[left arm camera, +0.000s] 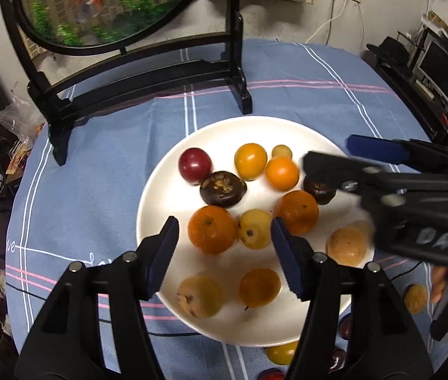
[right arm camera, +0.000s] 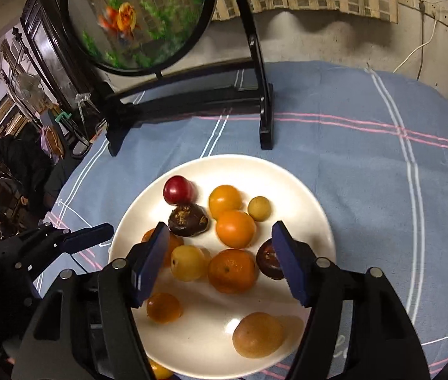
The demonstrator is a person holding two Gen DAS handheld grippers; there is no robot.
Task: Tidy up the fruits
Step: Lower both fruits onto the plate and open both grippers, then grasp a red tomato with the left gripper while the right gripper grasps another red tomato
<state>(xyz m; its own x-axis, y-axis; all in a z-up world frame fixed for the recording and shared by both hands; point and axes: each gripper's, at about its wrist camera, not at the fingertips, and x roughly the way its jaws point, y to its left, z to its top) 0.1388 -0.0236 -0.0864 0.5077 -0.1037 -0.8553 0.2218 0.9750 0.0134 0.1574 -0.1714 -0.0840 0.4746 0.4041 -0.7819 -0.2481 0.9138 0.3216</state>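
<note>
Both grippers hover over the white plate [left arm camera: 160, 196] on the blue-clothed worktop [left arm camera: 287, 72], fingers spread wide and holding nothing. The left gripper [left arm camera: 224, 253] frames a dimpled mandarin [left arm camera: 213, 229] and a smooth yellow loquat [left arm camera: 254, 228], which sit just ahead between its tips, so that hand seems nearer them. The right gripper [right arm camera: 217, 262] brackets another mandarin [right arm camera: 232, 270]. All are small and roundish, with no clear long axis. A few glossy fruits [left arm camera: 281, 352] lie off the plate on the cloth.

Dim room, glare, fisheye-warped edges.
</note>
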